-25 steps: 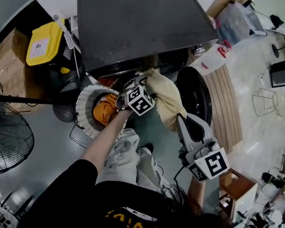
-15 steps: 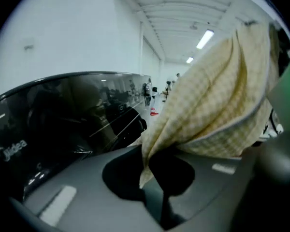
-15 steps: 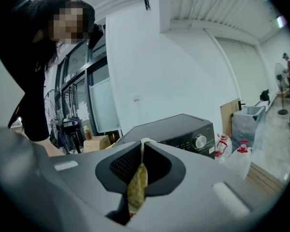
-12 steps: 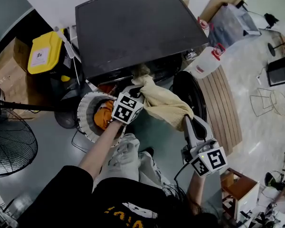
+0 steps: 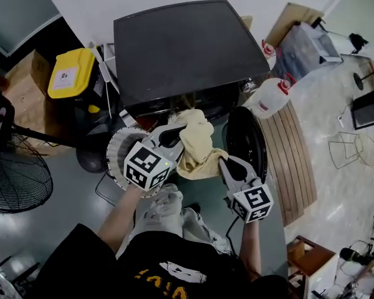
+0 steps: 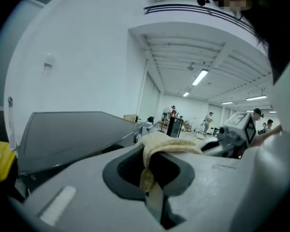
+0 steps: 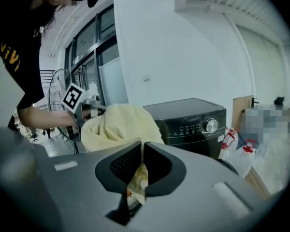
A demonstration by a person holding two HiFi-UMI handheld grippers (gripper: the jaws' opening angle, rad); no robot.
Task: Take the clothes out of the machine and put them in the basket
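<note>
Head view, looking down from above: left gripper [image 5: 176, 134] clenched on the upper part of a pale yellow cloth [image 5: 196, 143], right gripper [image 5: 224, 162] clenched on the lower edge of the same cloth. Hangs in the air between the two grippers, bunched in soft folds, just in front of the black washing machine [image 5: 187, 48]. Upper fold very near to the machine's front; contact there not possible to tell. Not in the basket [image 5: 114, 153], which stands on the grey floor to the left of the cloth, its white rim partly covered by the marker cube of the left gripper. Round dark door [image 5: 246, 136] of the machine swung open, just to the right of the cloth and beside the right gripper.

Left gripper view: jaws pressed together, with a thin fold of the cloth pinched between the pads and draped over the tips. Right gripper view: jaws almost together, with a strip of the cloth squeezed between them, the rest piled up above the tips; behind it the control panel of the machine with a round knob [image 7: 211, 125].

Around the machine: a yellow-lidded bin [image 5: 70, 72] at its left, a floor fan [image 5: 15, 182] further left, a white jug [image 5: 268, 96] with red cap at its right, next to a wooden slat board [image 5: 294, 148].
</note>
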